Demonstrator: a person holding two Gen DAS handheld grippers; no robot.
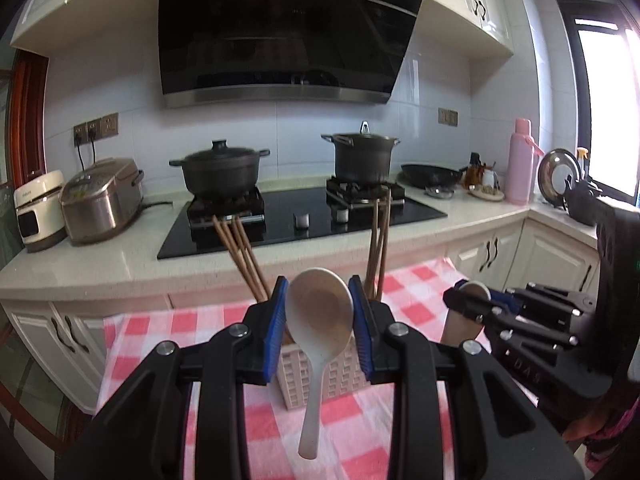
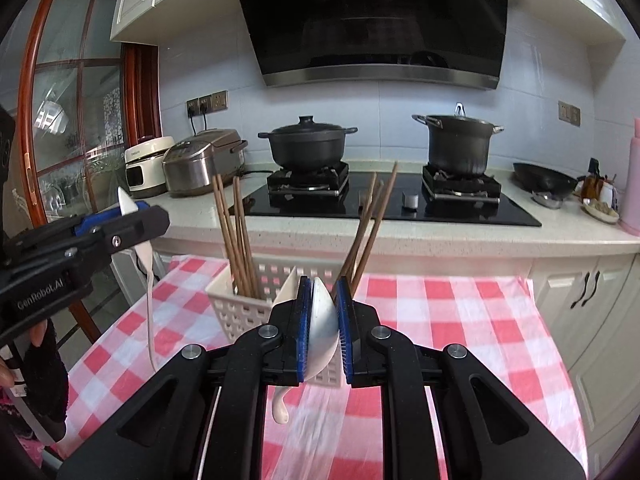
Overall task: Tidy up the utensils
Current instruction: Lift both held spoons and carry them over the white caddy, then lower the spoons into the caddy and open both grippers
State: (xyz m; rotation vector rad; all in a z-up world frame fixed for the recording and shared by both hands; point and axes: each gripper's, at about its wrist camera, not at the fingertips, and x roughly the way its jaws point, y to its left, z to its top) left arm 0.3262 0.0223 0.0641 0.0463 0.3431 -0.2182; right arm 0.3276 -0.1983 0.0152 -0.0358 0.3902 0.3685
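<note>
**Both claws hold a spoon above the checked cloth**

Nearest to me, my left gripper [image 1: 319, 312] has its blue pads closed partway on the bowl of a long white spoon [image 1: 318, 320]. The bowl sits upright between the pads, hollow side toward the camera, and the handle hangs straight down, clear of the cloth. In the right wrist view I see the same spoon from the side, its thin handle dangling below the claw.

My right gripper [image 2: 324, 312] is almost closed, pinching a short white soup spoon [image 2: 323, 320] by its bowl. The bowl stands edge-on between the pads and the stubby handle curls down beneath them.

Just beyond both claws stands the white slotted utensil basket [image 2: 240, 312] on the table under a red-and-white checked tablecloth [image 2: 460, 320]. Two bunches of brown chopsticks [image 2: 236, 232] lean out of it, one to the left and one to the right. I cannot tell which compartment each bunch occupies.

Past the table runs a pale counter [image 1: 120, 256] with a black glass hob [image 1: 300, 220]. A lidded black casserole [image 1: 219, 172] sits on its left burner and a taller black stockpot [image 1: 362, 156] on its right. A steel rice cooker [image 1: 102, 200] stands far left, a pink flask [image 1: 520, 160] far right.
</note>
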